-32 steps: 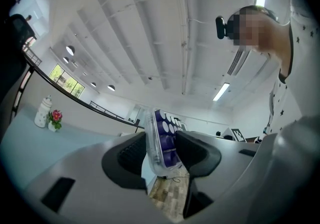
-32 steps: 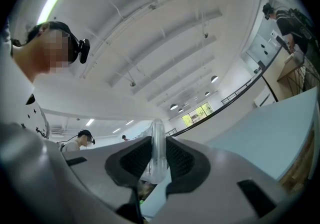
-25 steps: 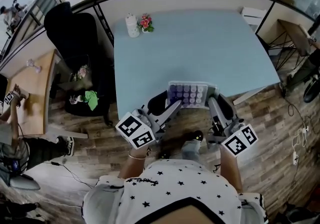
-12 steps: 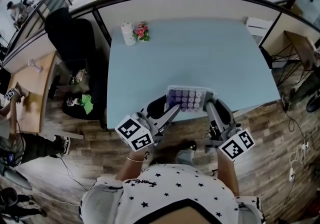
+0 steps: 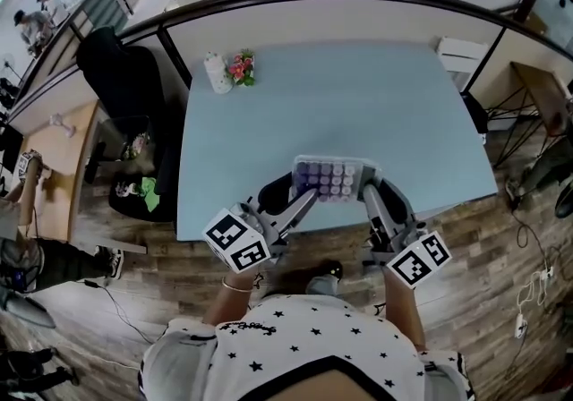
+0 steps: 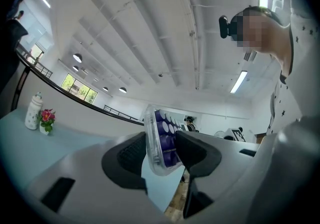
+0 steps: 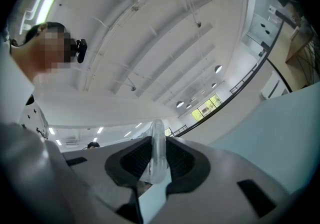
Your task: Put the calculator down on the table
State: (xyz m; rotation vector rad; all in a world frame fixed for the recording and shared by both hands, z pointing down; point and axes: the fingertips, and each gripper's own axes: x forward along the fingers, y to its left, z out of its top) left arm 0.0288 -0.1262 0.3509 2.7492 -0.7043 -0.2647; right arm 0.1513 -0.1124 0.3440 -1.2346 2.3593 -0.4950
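Both grippers have carried the calculator [image 5: 330, 177] further in over the pale blue table [image 5: 376, 95] than a second ago. We see the left gripper [image 5: 307, 196] clamped on its left end and the right gripper [image 5: 366, 191] pinching only the thin clear rim on its right, so it hangs between them close to the near edge. If one lets go first, or that rim slips, it could swing, drop and slide off to the wooden floor [image 5: 483, 247].
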